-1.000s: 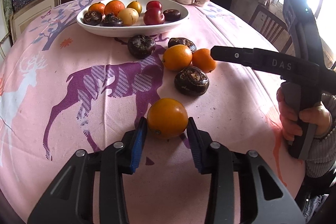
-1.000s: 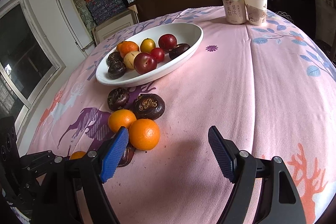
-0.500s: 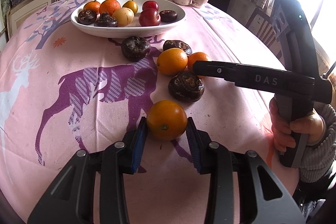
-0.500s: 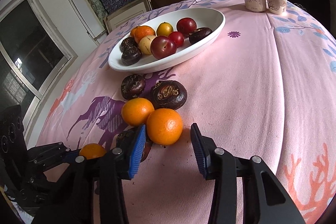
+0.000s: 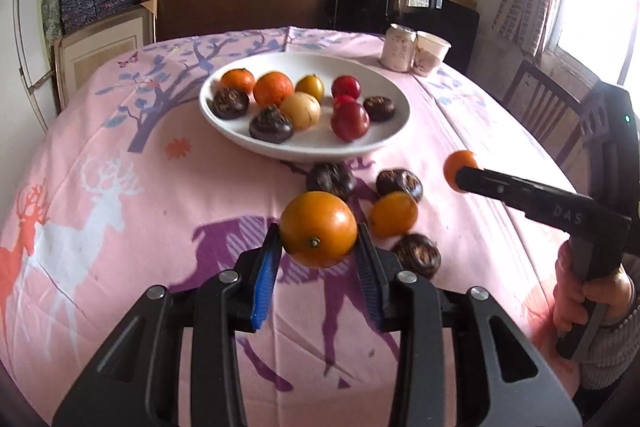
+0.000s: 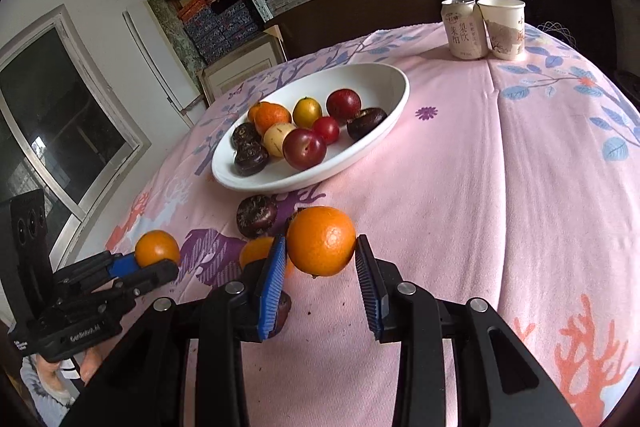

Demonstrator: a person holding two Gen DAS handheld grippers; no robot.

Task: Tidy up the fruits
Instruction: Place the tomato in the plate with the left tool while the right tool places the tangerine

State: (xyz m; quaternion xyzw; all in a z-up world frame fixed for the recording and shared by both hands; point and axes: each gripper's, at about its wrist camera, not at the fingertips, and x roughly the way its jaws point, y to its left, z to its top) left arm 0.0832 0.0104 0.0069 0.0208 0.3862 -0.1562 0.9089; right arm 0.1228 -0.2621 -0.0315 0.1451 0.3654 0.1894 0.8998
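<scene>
My left gripper [image 5: 318,251] is shut on an orange [image 5: 318,229] and holds it above the pink tablecloth; it also shows in the right wrist view [image 6: 157,248]. My right gripper [image 6: 321,259] is shut on a second orange [image 6: 321,241], also lifted; that orange shows in the left wrist view [image 5: 460,165]. A white oval bowl [image 5: 380,143] ahead holds several fruits: oranges, red plums, a yellow fruit and dark water chestnuts. One orange [image 5: 393,213] and three dark water chestnuts [image 5: 331,179] lie on the cloth in front of the bowl.
A drink can [image 6: 463,29] and a paper cup [image 6: 504,27] stand at the far side of the round table. A wooden chair [image 5: 540,107] stands at the right. Shelves and a dark cabinet lie behind the table.
Both grippers have lifted their oranges off the cloth and moved toward the bowl. The right gripper closed on its orange over the last second.
</scene>
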